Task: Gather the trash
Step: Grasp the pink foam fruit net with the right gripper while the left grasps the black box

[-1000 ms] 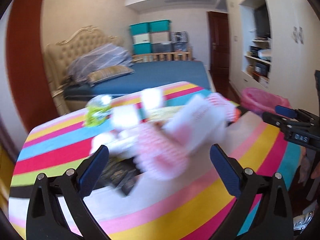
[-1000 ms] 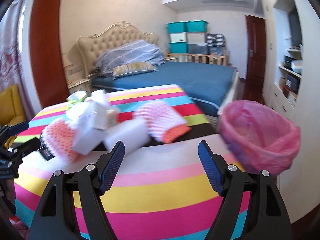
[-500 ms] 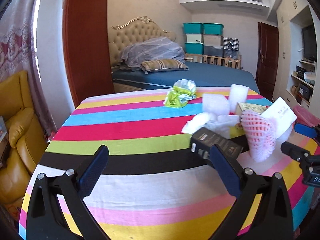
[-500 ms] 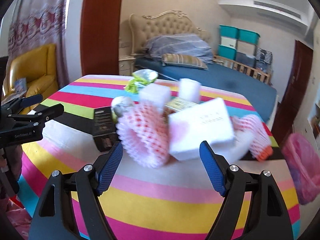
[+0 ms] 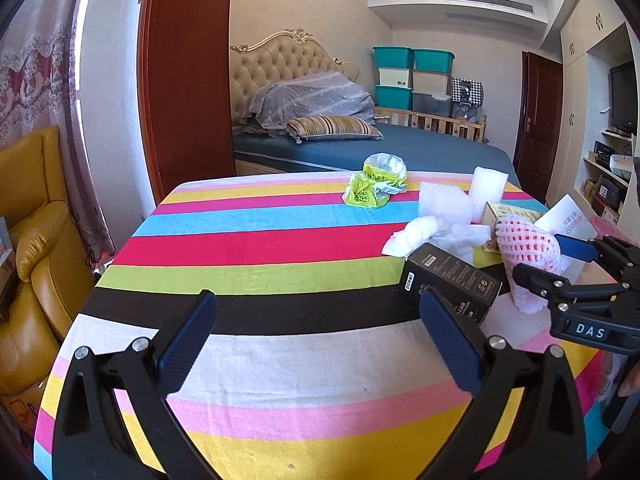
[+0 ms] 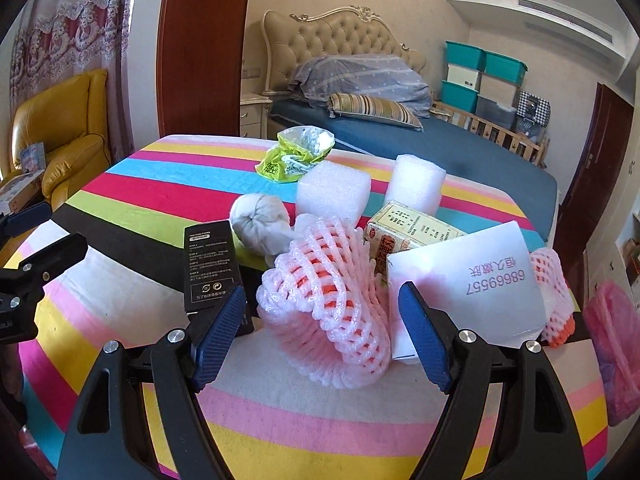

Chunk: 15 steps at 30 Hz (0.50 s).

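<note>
Table (image 5: 256,248): covered with a cloth in bright stripes; a bed stands behind it.
Trash bin (image 6: 616,344): lined in pink plastic, off the table's right edge in the right wrist view.
Trash heap: gathered at the table's right side, with the pieces touching or overlapping.
White card (image 6: 480,280): printed with digits, leaning at the right of the heap.
Pink foam fruit net (image 6: 332,304): at the front of the heap, just ahead of the right gripper.
Black box (image 6: 210,268): lies left of the net.
Two white foam blocks (image 6: 334,192): stand behind the net.
Green and silver wrapper (image 5: 376,186): lies apart, farther back.
Left gripper (image 5: 316,344): jaws spread wide over bare cloth, nothing between them.
Right gripper (image 6: 320,336): jaws wide, narrowed a little just now; the net sits ahead, not pressed.
</note>
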### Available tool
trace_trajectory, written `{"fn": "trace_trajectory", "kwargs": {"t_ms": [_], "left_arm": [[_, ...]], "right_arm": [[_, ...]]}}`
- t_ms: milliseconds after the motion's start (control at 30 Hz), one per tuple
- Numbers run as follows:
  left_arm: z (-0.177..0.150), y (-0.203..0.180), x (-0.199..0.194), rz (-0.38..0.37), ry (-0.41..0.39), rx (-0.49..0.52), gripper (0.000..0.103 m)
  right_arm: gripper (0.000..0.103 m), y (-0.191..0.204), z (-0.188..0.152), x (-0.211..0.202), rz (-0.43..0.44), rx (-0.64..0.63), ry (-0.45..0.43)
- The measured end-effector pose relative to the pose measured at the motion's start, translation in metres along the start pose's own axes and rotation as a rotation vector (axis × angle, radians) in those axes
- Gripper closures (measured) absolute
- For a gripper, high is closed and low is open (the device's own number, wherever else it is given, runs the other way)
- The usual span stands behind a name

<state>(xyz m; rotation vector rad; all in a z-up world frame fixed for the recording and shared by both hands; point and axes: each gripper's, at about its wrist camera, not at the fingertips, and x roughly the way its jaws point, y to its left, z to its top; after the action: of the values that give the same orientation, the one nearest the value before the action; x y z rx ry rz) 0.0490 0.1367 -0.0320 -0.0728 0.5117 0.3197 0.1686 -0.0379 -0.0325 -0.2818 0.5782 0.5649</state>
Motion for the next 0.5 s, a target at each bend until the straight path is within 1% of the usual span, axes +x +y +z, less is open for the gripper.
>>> {"fn": "trace_trajectory", "kwargs": {"t_ms": [33,67,100,133,167,267,367,500], "left_arm": [[0.0,-0.001,0.0,0.001,-0.001,0.006,0.005],[0.0,-0.003,0.001,0.002,0.0,0.011,0.005],[0.0,-0.005,0.001,0.002,0.002,0.016,0.005],[0.0,-0.006,0.001,0.0,0.005,0.021,0.005],[0.0,-0.009,0.002,-0.004,0.008,0.024,0.005],[-0.001,-0.015,0.002,-0.014,0.014,0.035,0.005],[-0.001,-0.023,0.005,-0.03,0.028,0.046,0.005],[0.0,-0.04,0.01,-0.055,0.048,0.067,0.005]], "right_arm": [[0.038,0.001,-0.001,0.001,0.001,-0.002,0.002],[0.048,0.002,-0.002,0.001,0.002,-0.008,0.005],[0.052,0.003,-0.003,0.001,0.0,-0.013,0.004],[0.054,0.003,-0.004,-0.001,0.002,-0.013,-0.002],[0.058,0.002,-0.005,-0.003,0.006,-0.011,-0.01],[0.063,-0.001,-0.008,-0.014,0.019,-0.019,-0.041],[0.065,-0.006,-0.01,-0.027,0.043,-0.008,-0.072],[0.065,-0.018,-0.013,-0.058,0.079,0.01,-0.137]]}}
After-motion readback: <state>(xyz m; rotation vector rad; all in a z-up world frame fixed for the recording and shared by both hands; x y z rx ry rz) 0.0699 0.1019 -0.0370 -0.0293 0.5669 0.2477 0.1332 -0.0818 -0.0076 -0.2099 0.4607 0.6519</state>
